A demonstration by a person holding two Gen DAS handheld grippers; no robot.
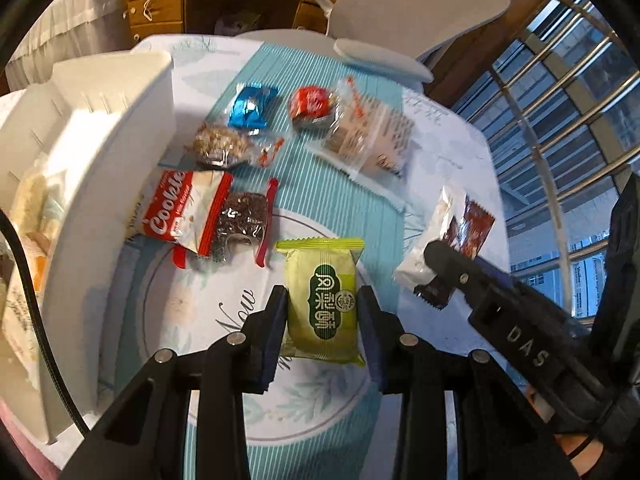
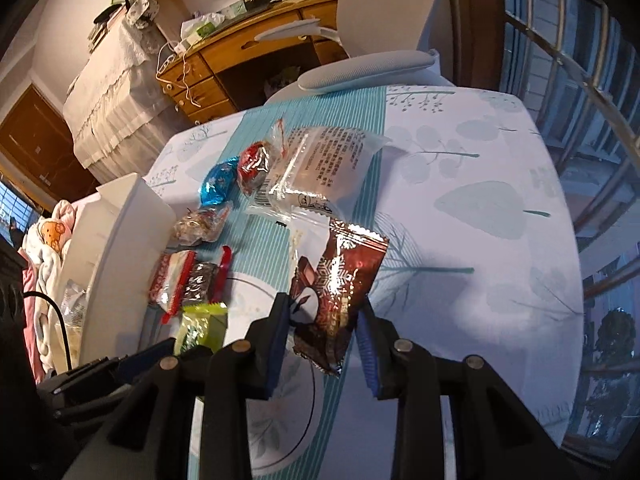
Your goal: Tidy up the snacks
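The bench (image 1: 448, 152), covered by a pale leaf-print cloth with a teal striped runner down its middle, fills both views. Along its left side stands a white divided organizer box (image 1: 100, 168) with a few packets already in its compartments. Loose snacks lie on the runner to the right of the box: a clear-wrapped pastry with printed text (image 1: 368, 136) at the far end, a red-foil sweet (image 1: 312, 105) and a blue-foil sweet (image 1: 251, 109) beside it, a clear-wrapped nut cake (image 1: 219, 147) nearer, then a red-and-white Cookies packet (image 1: 182, 212) touching a dark chocolate-cookie packet (image 1: 244, 220). Nearest, the left claw (image 1: 323, 308) is clamped on a green pastry packet (image 1: 323, 300), its pads pressing both long sides, held clear of the cloth. To its right, the right claw (image 2: 322, 320) is clamped on a brown chocolate wafer packet (image 2: 340, 288), which stands tilted between the pads above the bench.
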